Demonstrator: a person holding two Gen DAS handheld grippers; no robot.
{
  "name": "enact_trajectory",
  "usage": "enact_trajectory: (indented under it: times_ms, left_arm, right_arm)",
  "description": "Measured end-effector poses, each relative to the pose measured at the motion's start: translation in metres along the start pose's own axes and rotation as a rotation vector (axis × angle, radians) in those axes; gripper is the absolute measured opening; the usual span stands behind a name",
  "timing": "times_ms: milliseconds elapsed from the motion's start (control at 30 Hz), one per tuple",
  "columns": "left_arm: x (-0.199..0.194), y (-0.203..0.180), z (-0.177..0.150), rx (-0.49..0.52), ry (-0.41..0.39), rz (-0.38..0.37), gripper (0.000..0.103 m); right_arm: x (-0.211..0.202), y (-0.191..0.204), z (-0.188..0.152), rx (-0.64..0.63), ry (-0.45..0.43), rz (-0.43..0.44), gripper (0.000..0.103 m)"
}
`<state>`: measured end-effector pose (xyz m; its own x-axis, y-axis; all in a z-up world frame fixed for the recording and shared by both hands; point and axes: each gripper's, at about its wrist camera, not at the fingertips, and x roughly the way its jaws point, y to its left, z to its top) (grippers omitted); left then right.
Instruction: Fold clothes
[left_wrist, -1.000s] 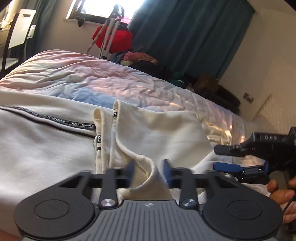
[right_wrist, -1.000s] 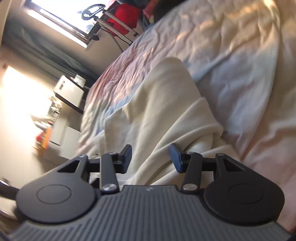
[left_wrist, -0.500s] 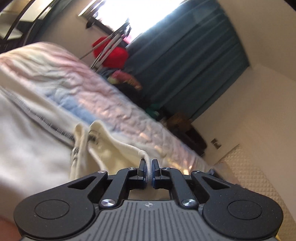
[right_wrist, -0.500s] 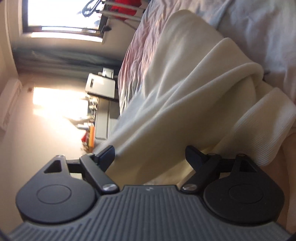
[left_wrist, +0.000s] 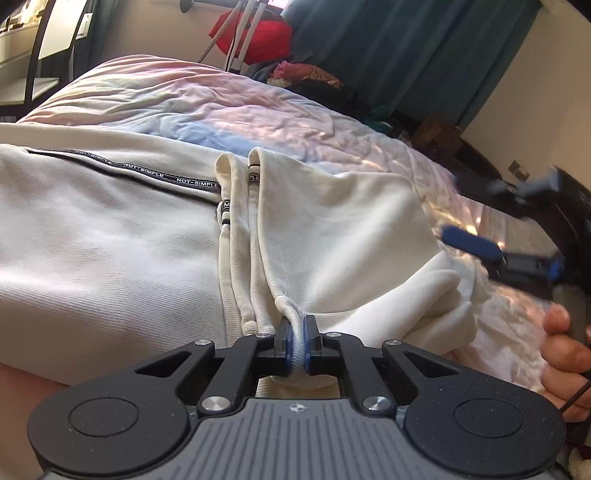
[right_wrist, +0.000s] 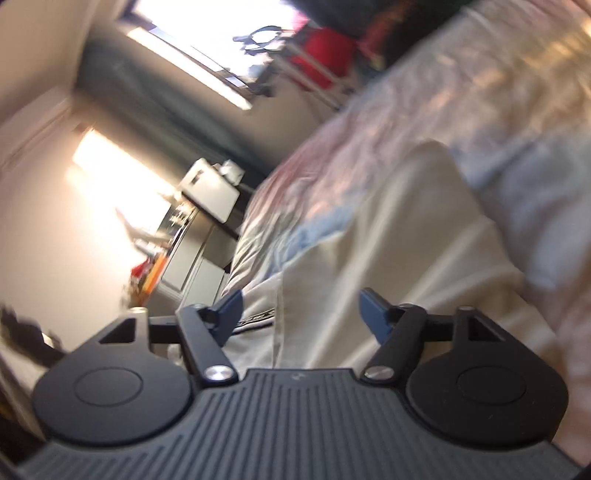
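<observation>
Bed holds cream hoodie, hem pinched in left gripper

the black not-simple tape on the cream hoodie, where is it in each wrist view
Left wrist: the black tape runs across the upper left of the cream hoodie, ending above the left tongs, which pinch a hem fold.
Right wrist: a short blurred piece shows low, left of centre, between the open right tongs.
Shared landmark: the red bag by the window.
</observation>
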<state>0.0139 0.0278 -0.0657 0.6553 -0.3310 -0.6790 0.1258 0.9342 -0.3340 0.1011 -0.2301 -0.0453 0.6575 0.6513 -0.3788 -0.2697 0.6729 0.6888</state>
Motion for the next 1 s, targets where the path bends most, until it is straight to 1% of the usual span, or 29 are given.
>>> enact_trajectory:
  times_ms: [33, 100, 133, 200, 333, 367, 433, 467, 500, 567, 600, 700, 733, 767, 800, 833, 900, 1000]
  left_arm:
    - [0.000, -0.003, -0.001, 0.017, -0.005, 0.009, 0.007]
    - [-0.001, -0.008, -0.003, 0.047, -0.016, 0.025, 0.007]
    - [-0.001, -0.009, -0.004, 0.060, -0.019, 0.031, 0.007]
    - [-0.001, -0.012, -0.006, 0.079, -0.022, 0.040, 0.007]
    - [-0.002, -0.010, -0.006, 0.078, -0.038, 0.032, 0.008]
    - [-0.001, -0.010, -0.005, 0.075, -0.038, 0.030, 0.009]
    - [0.001, -0.009, -0.004, 0.068, -0.035, 0.028, 0.009]
    - [0.003, -0.009, -0.003, 0.065, -0.033, 0.027, 0.009]
    - [0.003, -0.010, -0.003, 0.065, -0.032, 0.026, 0.009]
    - [0.005, -0.011, -0.003, 0.071, -0.033, 0.026, 0.009]
    - [0.007, -0.012, -0.003, 0.076, -0.032, 0.024, 0.008]
    - [0.011, -0.010, -0.002, 0.077, -0.029, 0.027, 0.007]
    - [0.011, -0.009, -0.002, 0.075, -0.029, 0.028, 0.007]
    - [0.012, -0.008, -0.002, 0.073, -0.029, 0.029, 0.007]
    - [0.012, -0.008, -0.001, 0.072, -0.032, 0.028, 0.006]
    - [0.011, -0.007, -0.001, 0.070, -0.041, 0.026, 0.006]
    - [0.007, -0.008, 0.000, 0.070, -0.071, 0.022, 0.006]
    - [0.001, -0.013, 0.002, 0.099, -0.123, 0.044, 0.006]
  right_arm:
    - [0.013, 0.009, 0.000, -0.070, 0.016, -0.016, 0.066]
    - [0.044, 0.020, 0.000, -0.196, 0.054, -0.072, 0.044]
    - [0.054, 0.022, -0.004, -0.246, 0.070, -0.109, 0.043]
    - [0.085, 0.028, -0.001, -0.312, 0.105, -0.128, 0.043]
    - [0.134, 0.033, 0.000, -0.318, 0.175, -0.109, 0.043]
    - [0.145, 0.037, -0.003, -0.327, 0.191, -0.114, 0.044]
    - [0.159, 0.043, -0.006, -0.367, 0.210, -0.155, 0.046]
    - [0.162, 0.045, -0.007, -0.392, 0.214, -0.160, 0.052]
    - [0.164, 0.046, -0.008, -0.408, 0.213, -0.156, 0.061]
    - [0.167, 0.047, -0.008, -0.430, 0.219, -0.139, 0.073]
    - [0.170, 0.047, -0.009, -0.437, 0.228, -0.131, 0.076]
    - [0.181, 0.054, -0.018, -0.525, 0.233, -0.180, 0.076]
    - [0.181, 0.056, -0.020, -0.537, 0.219, -0.202, 0.075]
    - [0.182, 0.058, -0.022, -0.546, 0.203, -0.224, 0.066]
    - [0.182, 0.060, -0.024, -0.554, 0.187, -0.246, 0.054]
    - [0.182, 0.062, -0.026, -0.563, 0.171, -0.268, 0.051]
    - [0.183, 0.066, -0.029, -0.580, 0.138, -0.312, 0.013]
    - [0.173, 0.076, -0.019, -0.581, 0.063, -0.323, 0.013]
